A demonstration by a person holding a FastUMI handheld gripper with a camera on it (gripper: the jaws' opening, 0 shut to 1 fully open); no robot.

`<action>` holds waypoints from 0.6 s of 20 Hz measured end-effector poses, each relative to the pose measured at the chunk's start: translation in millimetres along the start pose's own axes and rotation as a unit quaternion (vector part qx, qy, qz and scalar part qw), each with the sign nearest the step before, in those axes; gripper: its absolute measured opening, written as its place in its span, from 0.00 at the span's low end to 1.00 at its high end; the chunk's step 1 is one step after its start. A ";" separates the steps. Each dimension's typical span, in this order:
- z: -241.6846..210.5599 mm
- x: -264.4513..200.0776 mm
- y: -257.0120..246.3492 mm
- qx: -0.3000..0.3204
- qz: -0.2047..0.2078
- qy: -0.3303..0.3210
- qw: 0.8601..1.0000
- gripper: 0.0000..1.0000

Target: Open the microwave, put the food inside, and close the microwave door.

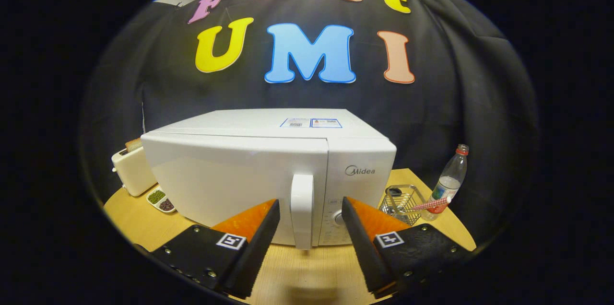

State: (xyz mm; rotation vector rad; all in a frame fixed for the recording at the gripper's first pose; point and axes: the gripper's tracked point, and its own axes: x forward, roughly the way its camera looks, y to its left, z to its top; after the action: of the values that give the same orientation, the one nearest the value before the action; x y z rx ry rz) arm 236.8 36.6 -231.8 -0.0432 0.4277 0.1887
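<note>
A toaster [132, 170] holding bread stands on the wooden worktop [134, 221] — beside it a two-part dish [161, 200]; well apart, a wire basket [402, 203] and a plastic bottle [448, 182].

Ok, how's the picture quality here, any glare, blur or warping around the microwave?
Gripper view: fisheye bends the microwave edges outward; soft glare across its door, handle sharp between the open gripper fingers; a shadow lies on the table beneath; the bottle looks slightly soft.
</note>
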 end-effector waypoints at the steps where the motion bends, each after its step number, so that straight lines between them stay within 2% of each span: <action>1: -5.6 3.1 2.4 0.005 0.006 0.008 1.000 0.66; 3: -11.9 8.7 7.6 0.014 0.013 0.022 1.000 0.65; 4: -11.8 11.6 3.2 0.015 0.004 0.020 1.000 0.64; 5: -11.4 13.5 7.2 0.024 0.014 0.022 0.999 0.44; 6: -14.7 15.3 11.7 0.038 0.022 0.028 0.999 0.40; 10: -19.6 20.7 10.7 0.078 0.022 0.051 0.995 0.40; 11: -18.2 21.6 10.1 0.060 0.019 0.044 0.997 0.32; 12: -17.9 20.4 10.0 0.033 0.012 0.041 0.999 0.31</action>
State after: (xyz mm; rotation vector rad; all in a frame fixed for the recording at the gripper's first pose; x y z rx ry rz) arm 245.8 48.5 -256.6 0.0197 0.5153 0.1972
